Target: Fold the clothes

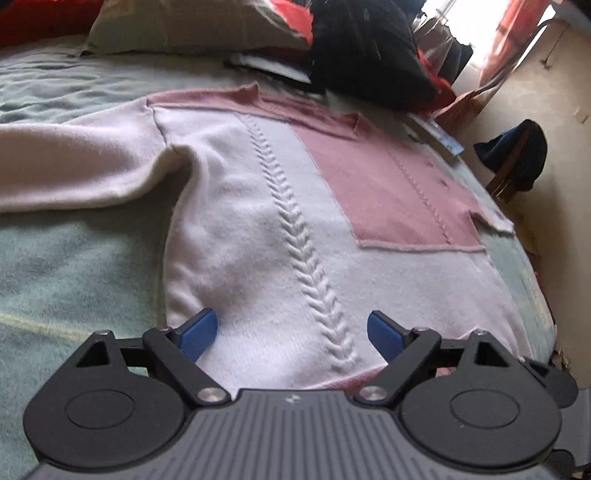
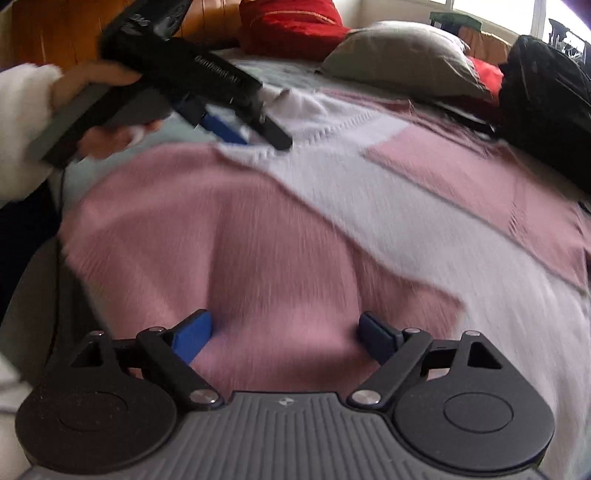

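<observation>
We see a soft, light pink-and-white knitted sweater [image 1: 258, 221] lying flat on the bed [image 1: 55, 258], both our left gripper [image 1: 291, 332] and right gripper [image 2: 284, 336] with fingers wide apart, empty, poised over its limp fabric, best pinched at an edge.

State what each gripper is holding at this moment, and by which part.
Nothing is held. The left gripper and right gripper both stand open above the pink and white sweater, with no fabric pinched.

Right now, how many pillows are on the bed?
2: a beige pillow at the head of the bed beyond the sweater, and a red pillow left of it. Others may be hidden behind the black bag.
</observation>
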The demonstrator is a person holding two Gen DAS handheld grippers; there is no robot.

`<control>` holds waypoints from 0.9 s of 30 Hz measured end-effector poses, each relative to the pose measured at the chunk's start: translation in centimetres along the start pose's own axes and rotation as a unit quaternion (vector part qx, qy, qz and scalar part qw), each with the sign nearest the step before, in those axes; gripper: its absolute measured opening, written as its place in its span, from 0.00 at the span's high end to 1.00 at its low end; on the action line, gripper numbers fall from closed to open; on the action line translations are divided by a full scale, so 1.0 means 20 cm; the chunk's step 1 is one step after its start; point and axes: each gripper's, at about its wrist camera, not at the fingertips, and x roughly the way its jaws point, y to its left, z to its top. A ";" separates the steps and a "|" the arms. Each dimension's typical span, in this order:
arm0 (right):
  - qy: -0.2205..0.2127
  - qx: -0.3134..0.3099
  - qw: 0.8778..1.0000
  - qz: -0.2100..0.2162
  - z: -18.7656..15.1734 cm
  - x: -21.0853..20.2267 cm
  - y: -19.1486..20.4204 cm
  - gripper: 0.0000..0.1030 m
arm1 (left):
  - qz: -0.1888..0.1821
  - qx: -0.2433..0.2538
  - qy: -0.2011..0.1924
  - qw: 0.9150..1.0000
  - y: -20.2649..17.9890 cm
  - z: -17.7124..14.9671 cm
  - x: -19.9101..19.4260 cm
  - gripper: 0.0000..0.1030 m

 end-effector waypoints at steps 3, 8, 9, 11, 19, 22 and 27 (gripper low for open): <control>0.009 -0.001 1.000 0.010 0.00 -0.07 -0.01 0.12 | 0.004 0.007 0.008 1.000 -0.01 0.02 -0.01 0.14; -0.052 -0.022 0.998 0.020 0.25 -0.02 0.07 0.12 | 0.015 0.004 0.018 1.000 -0.02 0.07 -0.04 0.14; -0.058 -0.025 0.998 0.015 0.30 0.03 0.09 0.12 | 0.018 0.000 0.013 1.000 -0.02 0.09 -0.06 0.14; -0.061 -0.027 0.998 0.000 0.38 0.14 0.11 0.12 | 0.012 0.004 0.000 1.000 -0.04 0.10 -0.13 0.14; -0.008 -0.001 1.000 0.023 0.24 0.20 0.15 0.09 | -0.014 0.027 0.006 1.000 -0.08 0.04 -0.15 0.11; 0.006 -0.004 0.999 0.035 0.13 0.08 0.15 0.06 | 0.001 0.019 0.012 1.000 -0.03 -0.02 -0.04 0.12; 0.002 -0.026 0.999 0.028 0.01 -0.09 0.17 0.05 | 0.041 0.058 0.004 0.997 -0.09 -0.04 -0.09 0.11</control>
